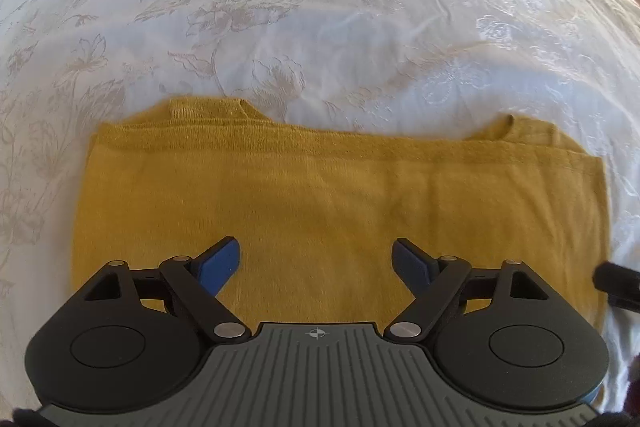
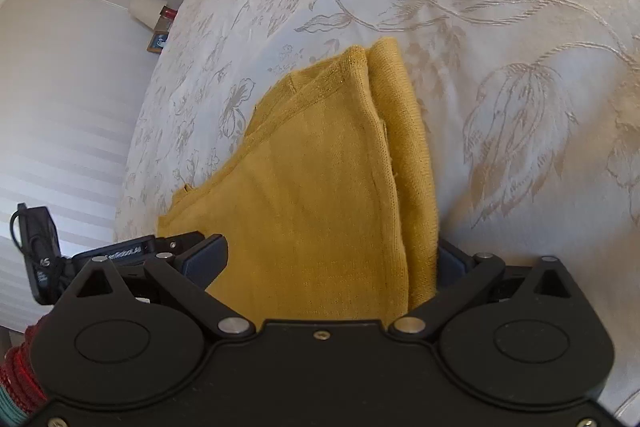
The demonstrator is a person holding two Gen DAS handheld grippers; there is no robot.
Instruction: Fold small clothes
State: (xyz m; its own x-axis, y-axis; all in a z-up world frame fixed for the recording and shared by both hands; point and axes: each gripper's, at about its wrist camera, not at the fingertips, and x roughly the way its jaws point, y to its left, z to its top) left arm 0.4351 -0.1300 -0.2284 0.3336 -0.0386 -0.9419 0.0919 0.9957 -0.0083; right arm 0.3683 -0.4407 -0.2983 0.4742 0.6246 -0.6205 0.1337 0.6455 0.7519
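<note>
Mustard-yellow knit garment [image 1: 340, 203] lies flat, already part-folded, on white floral bedspread [image 1: 320, 7]. Left gripper [image 1: 316, 259] hovers above, jaws wide, empty. Right gripper [image 2: 332, 263] wide, straddling garment's end at 6 o'clock. Next fold prob needs both to pinch an edge & carry it over.

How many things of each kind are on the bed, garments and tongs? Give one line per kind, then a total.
Mustard-yellow garment: 1
Tongs: 2, the left tongs and the right tongs
Total: 3, all over the floral bedspread
</note>
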